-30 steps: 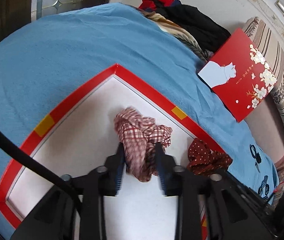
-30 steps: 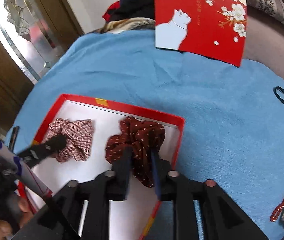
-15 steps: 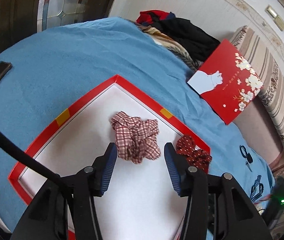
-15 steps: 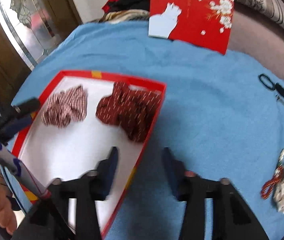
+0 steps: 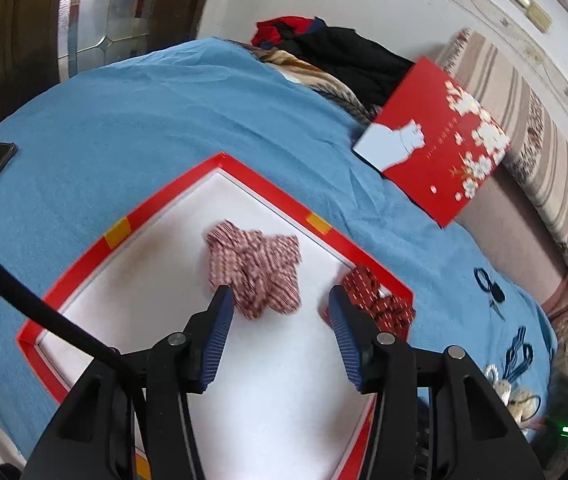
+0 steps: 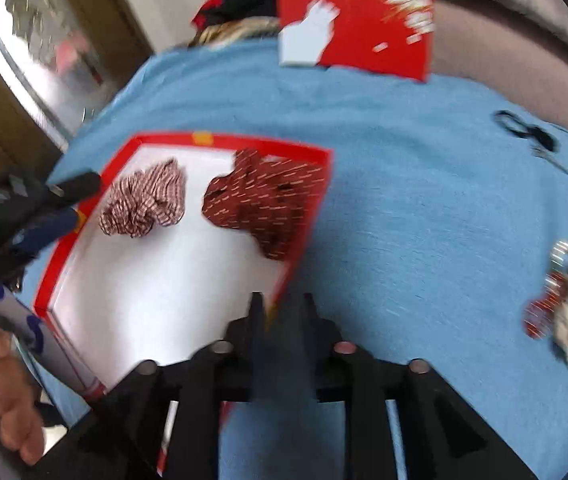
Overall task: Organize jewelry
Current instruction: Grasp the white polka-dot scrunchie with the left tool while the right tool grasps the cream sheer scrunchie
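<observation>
The left tool [image 5: 278, 308] hangs released over the red box [image 5: 156, 208], its jaws apart, nothing between them. The plaid scrunchie [image 5: 256, 272] lies on the box's white floor just ahead of its pads, the dotted scrunchie [image 5: 380, 300] beside it near the far rim. The right tool [image 6: 280, 304] (blurred) has just been closing, empty, over that box's near edge. Bracelets [image 6: 564, 304] lie well off the box on the blue blanket [image 6: 404, 200].
</observation>
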